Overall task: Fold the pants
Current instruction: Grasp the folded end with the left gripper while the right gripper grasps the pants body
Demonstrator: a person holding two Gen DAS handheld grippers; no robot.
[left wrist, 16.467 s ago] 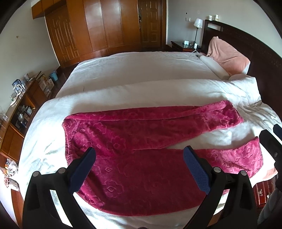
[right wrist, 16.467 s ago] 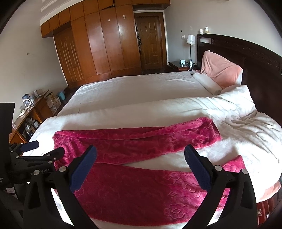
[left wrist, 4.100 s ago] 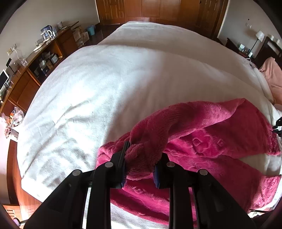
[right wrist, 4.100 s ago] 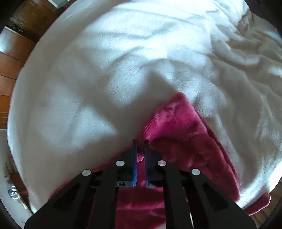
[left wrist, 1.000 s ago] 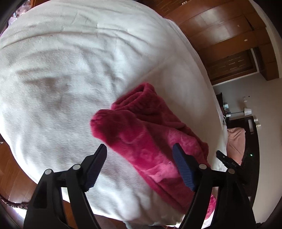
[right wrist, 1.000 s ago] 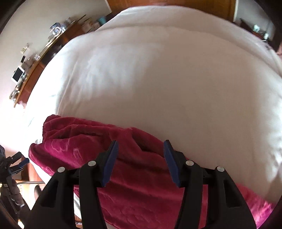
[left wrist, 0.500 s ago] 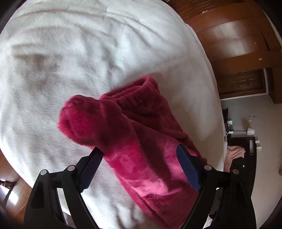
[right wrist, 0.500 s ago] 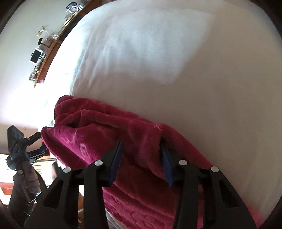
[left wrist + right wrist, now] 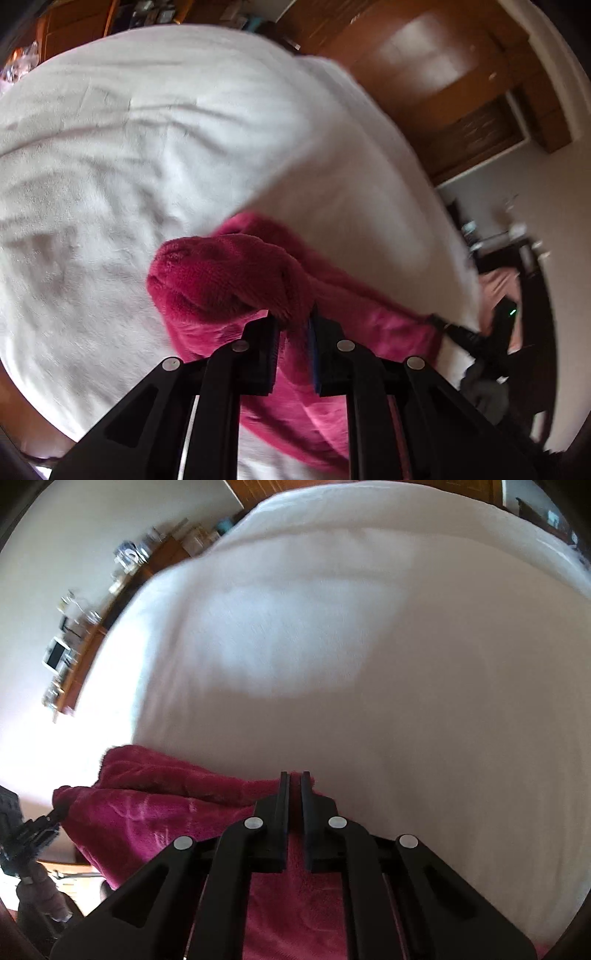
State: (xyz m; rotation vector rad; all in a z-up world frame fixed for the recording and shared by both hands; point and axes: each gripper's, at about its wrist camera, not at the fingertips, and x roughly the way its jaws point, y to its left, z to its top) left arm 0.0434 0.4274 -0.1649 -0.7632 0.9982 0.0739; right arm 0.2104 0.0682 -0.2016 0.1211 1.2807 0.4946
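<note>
We have the pants (image 9: 229,280) on the bed (image 9: 147,147), the left hand-held gripper (image 9: 293,325) closing on a bunched end, the right hand-held gripper (image 9: 293,786) seemingly clamped on an edge. We should lift both evenly, keeping the fabric taut.

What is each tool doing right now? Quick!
Left tool: its jaws are closing, pinching a bunched fold of the fuzzy magenta fleece pants.
Right tool: shut on the pants' edge.
</note>
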